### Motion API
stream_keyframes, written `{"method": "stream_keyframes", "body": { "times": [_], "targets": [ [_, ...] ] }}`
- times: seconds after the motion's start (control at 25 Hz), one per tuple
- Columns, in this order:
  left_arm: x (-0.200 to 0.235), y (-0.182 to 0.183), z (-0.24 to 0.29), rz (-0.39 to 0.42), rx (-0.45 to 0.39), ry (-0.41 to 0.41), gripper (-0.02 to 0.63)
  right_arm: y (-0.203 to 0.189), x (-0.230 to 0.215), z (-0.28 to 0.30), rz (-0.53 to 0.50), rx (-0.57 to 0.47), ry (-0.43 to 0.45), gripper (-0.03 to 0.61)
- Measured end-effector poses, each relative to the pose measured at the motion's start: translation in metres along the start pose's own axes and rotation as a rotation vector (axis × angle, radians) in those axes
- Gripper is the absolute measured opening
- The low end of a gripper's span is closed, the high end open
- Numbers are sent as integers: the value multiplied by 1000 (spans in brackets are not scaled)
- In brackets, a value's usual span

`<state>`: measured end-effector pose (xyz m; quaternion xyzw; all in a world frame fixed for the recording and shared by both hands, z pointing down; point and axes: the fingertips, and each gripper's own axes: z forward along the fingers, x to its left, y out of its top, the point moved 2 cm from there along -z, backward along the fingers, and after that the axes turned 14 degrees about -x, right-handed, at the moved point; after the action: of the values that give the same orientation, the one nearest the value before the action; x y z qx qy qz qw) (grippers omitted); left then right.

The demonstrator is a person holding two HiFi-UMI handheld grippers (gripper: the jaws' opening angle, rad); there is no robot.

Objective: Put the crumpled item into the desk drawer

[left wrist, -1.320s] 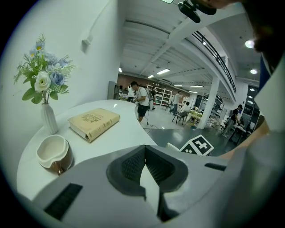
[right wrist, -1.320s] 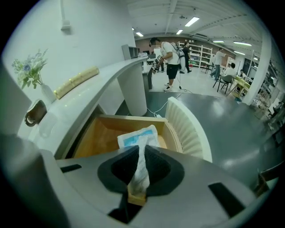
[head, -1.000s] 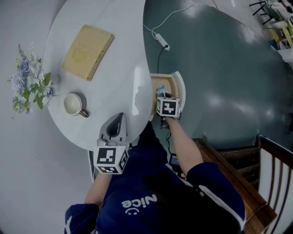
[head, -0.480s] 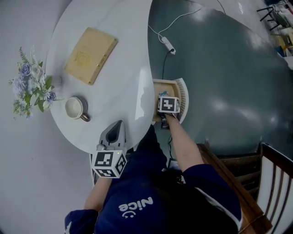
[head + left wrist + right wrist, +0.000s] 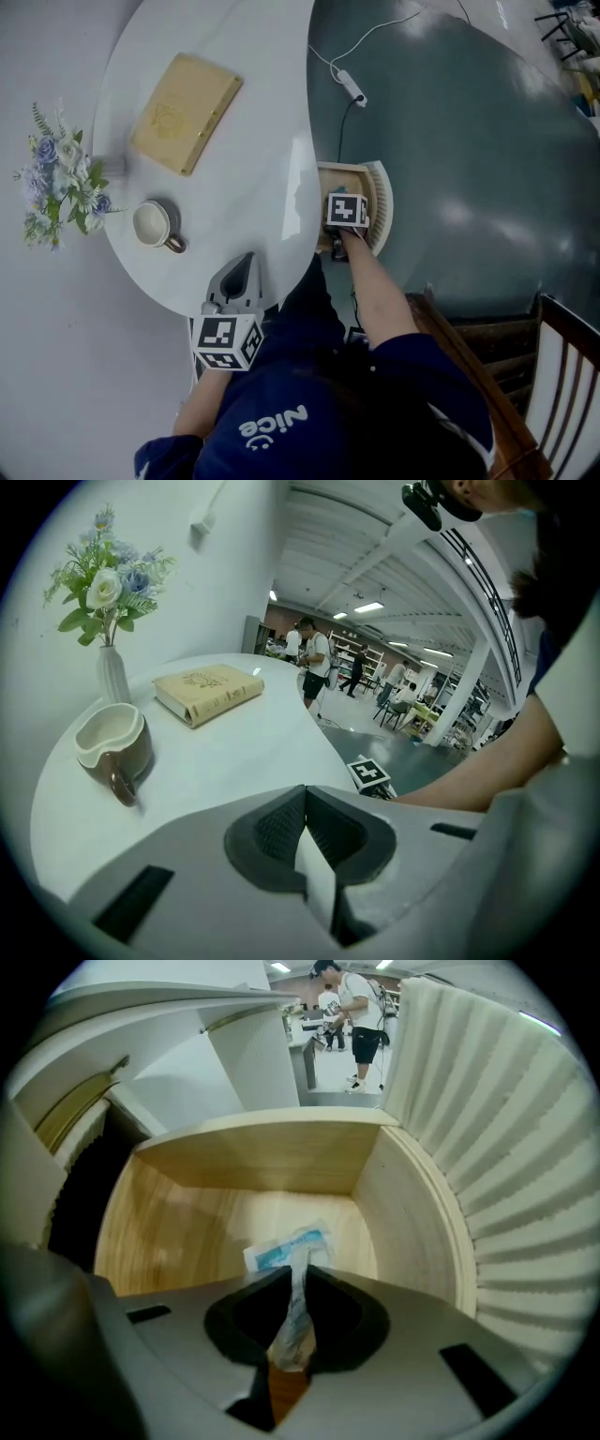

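Note:
The crumpled item is a white and blue wrapper (image 5: pixel 286 1246). Its lower end lies on the wooden floor of the open desk drawer (image 5: pixel 253 1157) and its upper end runs up between my right jaws. My right gripper (image 5: pixel 292 1288) points steeply down into the drawer (image 5: pixel 323 169) and is shut on the wrapper; its jaws have just been opening slightly, with the wrapper still pinched. In the head view its marker cube covers the jaws and the wrapper. At the near edge of the white table (image 5: pixel 262 159), my left gripper (image 5: pixel 305 803) is shut with nothing in it.
On the table lie a tan book (image 5: pixel 185 111), a brown cup (image 5: pixel 155 225) and a vase of flowers (image 5: pixel 56 187). The drawer has a ribbed white front (image 5: pixel 382 192). A power cable (image 5: pixel 352 89) crosses the dark floor. A wooden chair (image 5: pixel 553 375) stands to the right.
My right gripper has sunk deeper into the drawer with the wrapper. The left gripper has dropped a little at the table's near edge.

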<state>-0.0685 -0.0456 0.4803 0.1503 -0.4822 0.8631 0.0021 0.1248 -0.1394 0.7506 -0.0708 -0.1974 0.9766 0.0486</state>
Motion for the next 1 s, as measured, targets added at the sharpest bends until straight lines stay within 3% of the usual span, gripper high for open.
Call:
{"method": "stream_keyframes", "body": {
  "times": [0.28,0.44,0.8,1.0],
  "targets": [
    [11,-1,-2,-12,9,13,3,-4,0,4,46,-1,3,81],
    [14,-3,-3,-25,11,1,5,-8,8,-4,137,6,60,181],
    [8,-4,-2,-45,-9,-65,5,8,7,-47,208,-139,49,186],
    [5,0,-3,-52,-31,-91,3,19,7,-81,194,-211,56,186]
  ]
}}
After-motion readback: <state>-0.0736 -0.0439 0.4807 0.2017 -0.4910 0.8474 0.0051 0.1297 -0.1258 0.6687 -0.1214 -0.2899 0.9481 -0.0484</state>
